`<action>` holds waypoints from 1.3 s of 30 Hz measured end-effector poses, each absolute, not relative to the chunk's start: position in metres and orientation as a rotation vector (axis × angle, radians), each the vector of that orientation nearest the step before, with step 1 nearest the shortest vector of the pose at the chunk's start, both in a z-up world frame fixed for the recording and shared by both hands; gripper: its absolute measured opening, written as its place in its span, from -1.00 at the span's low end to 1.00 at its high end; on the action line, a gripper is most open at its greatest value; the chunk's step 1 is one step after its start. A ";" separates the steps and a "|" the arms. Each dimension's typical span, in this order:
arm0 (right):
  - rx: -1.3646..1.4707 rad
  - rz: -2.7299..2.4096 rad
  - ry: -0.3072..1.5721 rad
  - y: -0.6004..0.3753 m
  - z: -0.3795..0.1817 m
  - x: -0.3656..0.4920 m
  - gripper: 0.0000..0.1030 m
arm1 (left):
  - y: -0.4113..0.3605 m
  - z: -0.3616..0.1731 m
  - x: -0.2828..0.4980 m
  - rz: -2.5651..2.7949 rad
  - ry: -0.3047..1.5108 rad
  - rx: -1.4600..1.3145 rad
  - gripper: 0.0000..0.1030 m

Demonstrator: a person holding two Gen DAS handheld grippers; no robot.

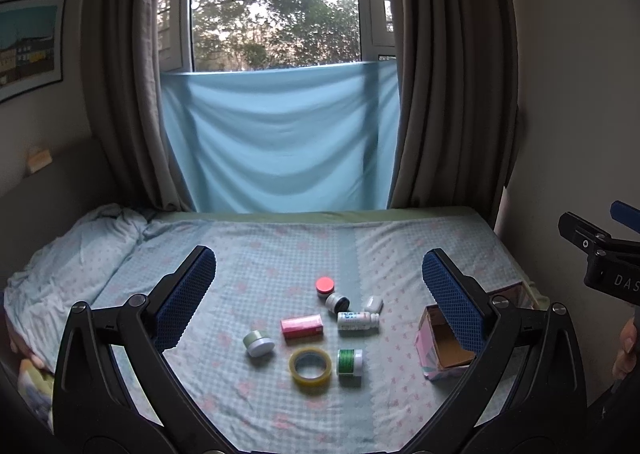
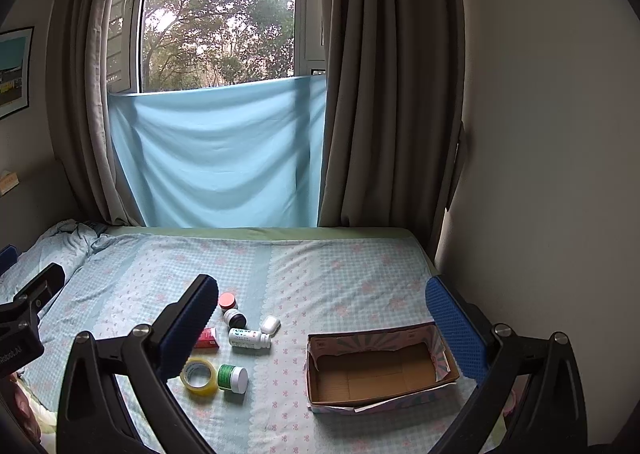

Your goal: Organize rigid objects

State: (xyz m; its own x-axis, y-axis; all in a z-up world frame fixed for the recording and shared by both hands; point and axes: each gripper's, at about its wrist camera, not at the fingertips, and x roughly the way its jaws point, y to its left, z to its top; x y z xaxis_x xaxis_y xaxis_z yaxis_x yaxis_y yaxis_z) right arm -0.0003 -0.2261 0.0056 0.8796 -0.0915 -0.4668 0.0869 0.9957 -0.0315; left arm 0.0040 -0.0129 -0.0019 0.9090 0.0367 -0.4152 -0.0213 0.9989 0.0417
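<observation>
Several small items lie on the bed: a red-lidded jar (image 1: 325, 286), a dark-lidded jar (image 1: 337, 302), a small white case (image 1: 373, 304), a white bottle (image 1: 357, 321) on its side, a pink box (image 1: 302, 326), a green-and-white jar (image 1: 258, 343), a tape roll (image 1: 310, 366) and a green-labelled bottle (image 1: 349, 362). An open, empty cardboard box (image 2: 380, 370) sits to their right; it also shows in the left wrist view (image 1: 446, 346). My left gripper (image 1: 319, 294) is open and empty above the items. My right gripper (image 2: 320, 318) is open and empty above the bed, near the box.
A rumpled quilt (image 1: 72, 250) lies at the bed's left. A blue cloth (image 1: 280, 138) hangs under the window between brown curtains. A wall (image 2: 540, 174) runs close along the bed's right edge. The right gripper's body (image 1: 600, 254) shows at the left view's right edge.
</observation>
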 end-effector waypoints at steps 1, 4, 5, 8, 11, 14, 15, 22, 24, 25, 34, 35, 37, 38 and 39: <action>-0.009 -0.092 0.487 -0.227 0.006 0.000 1.00 | -0.013 -0.001 0.004 0.030 0.429 0.036 0.99; -0.009 -0.089 0.487 -0.227 0.005 0.001 1.00 | -0.012 -0.001 0.004 0.029 0.425 0.034 0.99; -0.010 -0.088 0.488 -0.227 0.005 0.002 1.00 | -0.012 0.000 0.004 0.030 0.425 0.033 0.99; -0.009 -0.085 0.495 -0.228 0.004 0.004 1.00 | -0.011 0.000 0.006 0.034 0.435 0.037 0.99; -0.015 -0.072 0.504 -0.229 0.005 0.008 1.00 | -0.008 -0.001 0.009 0.033 0.455 0.024 0.99; -0.030 -0.036 0.517 -0.228 0.002 0.014 1.00 | -0.002 -0.004 0.011 0.057 0.483 0.008 0.99; -0.036 -0.018 0.525 -0.227 -0.002 0.015 1.00 | 0.003 -0.006 0.012 0.074 0.497 0.010 0.99; -0.041 0.049 0.617 -0.207 -0.039 0.030 1.00 | 0.049 -0.040 0.021 0.137 0.609 0.009 0.99; -0.026 0.051 0.656 -0.196 -0.051 0.036 1.00 | 0.066 -0.053 0.030 0.133 0.651 0.005 0.99; -0.025 0.050 0.676 -0.189 -0.057 0.039 1.00 | 0.075 -0.060 0.035 0.130 0.668 0.004 0.99; 0.046 -0.002 0.881 -0.123 -0.115 0.089 1.00 | 0.154 -0.126 0.101 0.004 0.870 0.000 0.99; 0.060 -0.008 0.906 -0.116 -0.123 0.096 1.00 | 0.163 -0.136 0.112 -0.011 0.897 0.007 0.99; 0.078 -0.032 0.946 -0.104 -0.139 0.110 1.00 | 0.175 -0.152 0.131 -0.042 0.941 0.021 0.99; 0.087 -0.041 0.965 -0.098 -0.147 0.117 1.00 | 0.182 -0.162 0.142 -0.067 0.965 0.028 0.99; 0.097 -0.051 0.988 -0.093 -0.157 0.125 1.00 | 0.186 -0.169 0.149 -0.084 0.983 0.034 0.99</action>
